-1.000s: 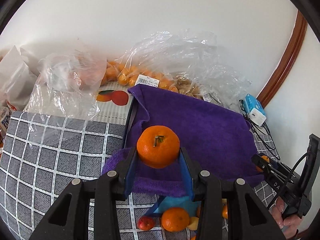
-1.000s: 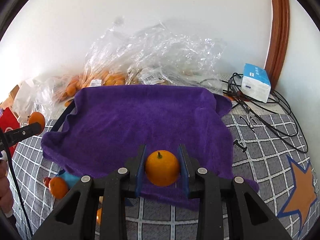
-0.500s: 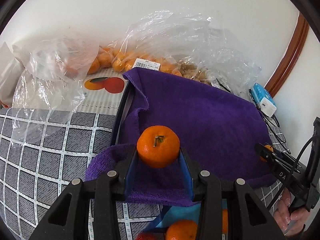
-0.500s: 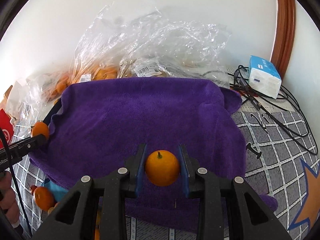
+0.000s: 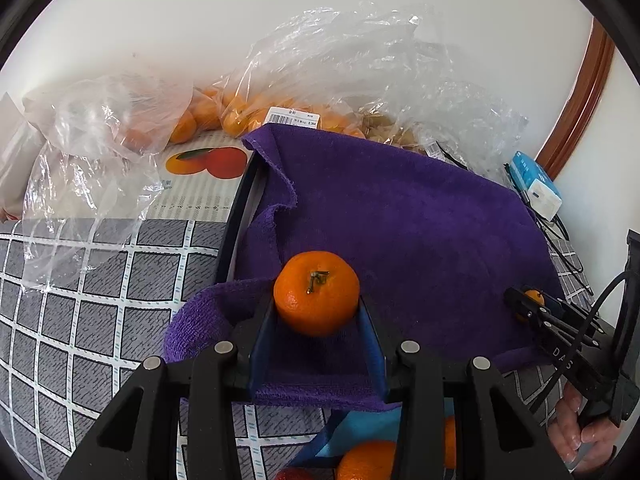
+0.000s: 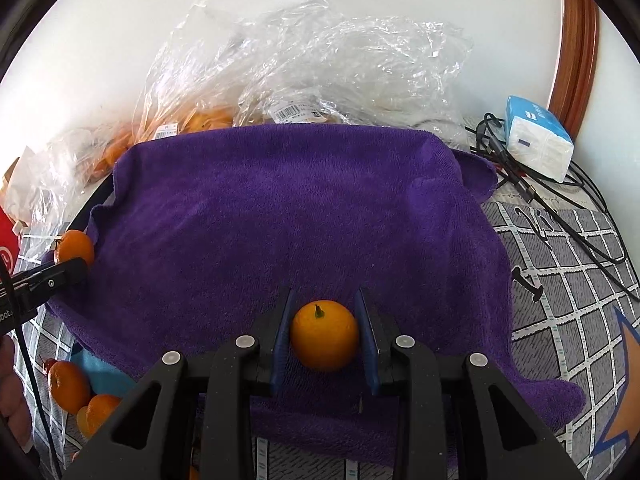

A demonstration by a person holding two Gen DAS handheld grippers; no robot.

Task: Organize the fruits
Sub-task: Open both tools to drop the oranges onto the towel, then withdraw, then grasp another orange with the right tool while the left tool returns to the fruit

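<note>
Holding one fruit in each claw right now, both hanging over the purple towel [image 6: 280, 208]. The left gripper [image 5: 318, 320] is clamped on a mandarin [image 5: 316, 292], stem facing up, over the towel's left front corner. The right gripper [image 6: 325, 336] is squeezed tight on a smaller orange [image 6: 324, 334] over the front middle of the cloth.

Compared with a second ago, both hands have dropped lower and the towel fills way more of each view, so I'd say this is the descent to set them down. Neither grip has loosened at all.

Spare fruit still sits in a pile [image 6: 76, 392] off the towel's front left edge, plus more in the plastic bags [image 5: 280, 92] at the back. So plenty left to sort. Can't tell if either fruit touches the cloth yet.
</note>
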